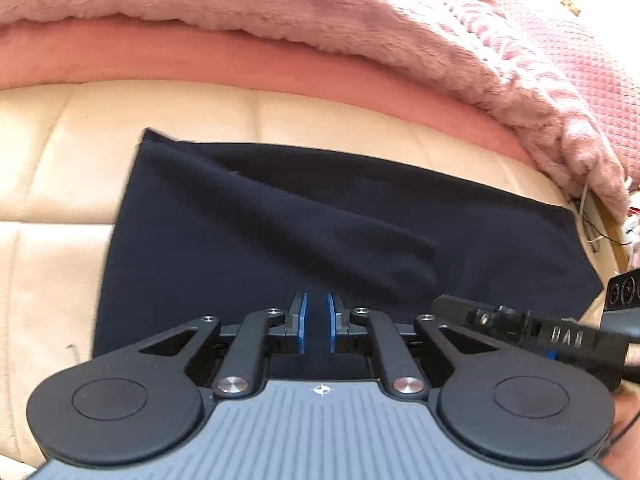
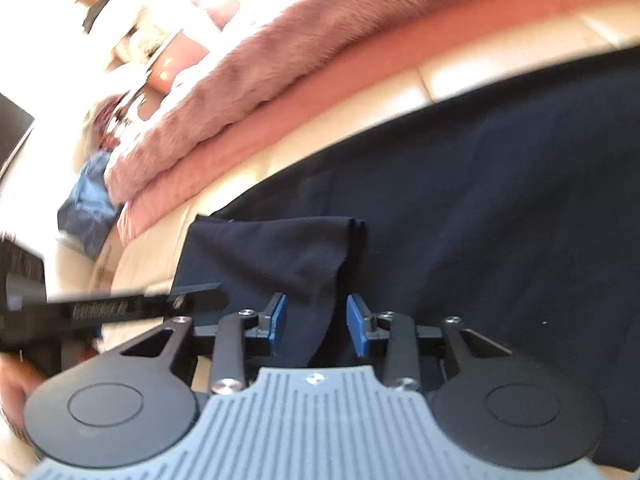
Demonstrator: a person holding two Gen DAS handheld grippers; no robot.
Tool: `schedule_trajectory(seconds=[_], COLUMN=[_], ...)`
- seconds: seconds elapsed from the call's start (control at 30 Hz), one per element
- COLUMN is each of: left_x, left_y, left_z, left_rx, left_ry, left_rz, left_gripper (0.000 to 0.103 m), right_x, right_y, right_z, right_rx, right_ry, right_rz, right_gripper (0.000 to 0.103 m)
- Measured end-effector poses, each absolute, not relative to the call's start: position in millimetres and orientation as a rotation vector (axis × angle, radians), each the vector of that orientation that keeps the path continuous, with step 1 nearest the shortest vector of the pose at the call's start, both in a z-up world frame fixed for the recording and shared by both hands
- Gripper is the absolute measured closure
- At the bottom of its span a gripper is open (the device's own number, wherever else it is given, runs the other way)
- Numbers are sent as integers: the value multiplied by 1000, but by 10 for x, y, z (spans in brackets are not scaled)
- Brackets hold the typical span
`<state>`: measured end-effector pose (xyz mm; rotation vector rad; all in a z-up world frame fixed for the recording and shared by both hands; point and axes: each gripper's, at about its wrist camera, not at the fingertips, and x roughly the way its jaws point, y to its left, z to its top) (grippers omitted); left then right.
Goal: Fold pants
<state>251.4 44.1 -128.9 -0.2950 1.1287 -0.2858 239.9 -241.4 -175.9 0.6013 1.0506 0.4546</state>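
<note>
The left gripper [image 1: 316,328] points down at the near edge of the navy pants [image 1: 320,220], its blue pads [image 1: 303,322] nearly together with only a narrow slit between them. Dark cloth shows through that slit, but whether a thin layer is pinched there cannot be told from this view. The right gripper [image 2: 316,320] stands partly parted: its pads [image 2: 356,328] sit clear on either side of a raised tuck of the same pants [image 2: 480,180], so the fabric lies between the jaws without being pressed. That slack stance suggests the right side has let its corner go so the layer can settle.

The pants lie on a cream quilted bed cover [image 1: 48,168], already doubled into a broad rectangle with one diagonal ridge across the top layer. A small folded flap rises just beyond the right gripper. A pink fleece blanket [image 1: 280,8] is bunched along the far side, well apart from the garment. Both grippers work the same near edge, close beside each other, probably to keep the fold square.
</note>
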Motion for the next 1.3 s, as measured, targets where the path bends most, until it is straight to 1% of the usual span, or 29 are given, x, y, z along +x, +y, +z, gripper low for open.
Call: schedule_trajectory(seconds=[0.03, 0.07, 0.23, 0.3, 0.37, 0.43, 0.53, 0.7, 0.9, 1.17, 1.3], left_x=[2508, 2501, 2482, 2471, 2464, 2447, 2364, 2136, 1912, 1866, 1914], left_y=[470, 495, 581, 625, 664, 664, 738, 1020, 1210, 996, 728], left_z=[-1321, -1356, -1503, -1538, -1547, -1517, -1387, -1114, -859, -673, -631], left_rx=[-298, -304, -359, -388, -406, -409, -420, -461, -471, -457, -419], left_ry=[1131, 1132, 1129, 1125, 1123, 1111, 1057, 951, 882, 835, 833], left_rz=[-283, -283, -279, -283, -286, -284, -259, -175, -125, -182, -225], left_gripper=[93, 93, 93, 93, 93, 93, 93, 93, 93, 93, 93], right_x=[2424, 2451, 2509, 2524, 2530, 2536, 2529, 2594, 2810, 2852, 2773], right_y=[-2425, -2444, -2468, -2437, -2428, -2455, -2428, -2252, -2233, -2900, -3486], right_z=[-1813, -1877, -2046, -2097, -2153, -2227, -2133, -1549, -453, 924, 1370], right_rx=[632, 663, 790, 822, 851, 892, 879, 777, 594, 400, 317], right_ry=[1064, 1074, 1071, 1073, 1080, 1085, 1074, 1011, 926, 829, 793], right_rz=[445, 436, 469, 487, 491, 488, 484, 542, 602, 495, 365], right_gripper=[73, 77, 78, 86, 100, 101, 103, 103, 103, 103, 103])
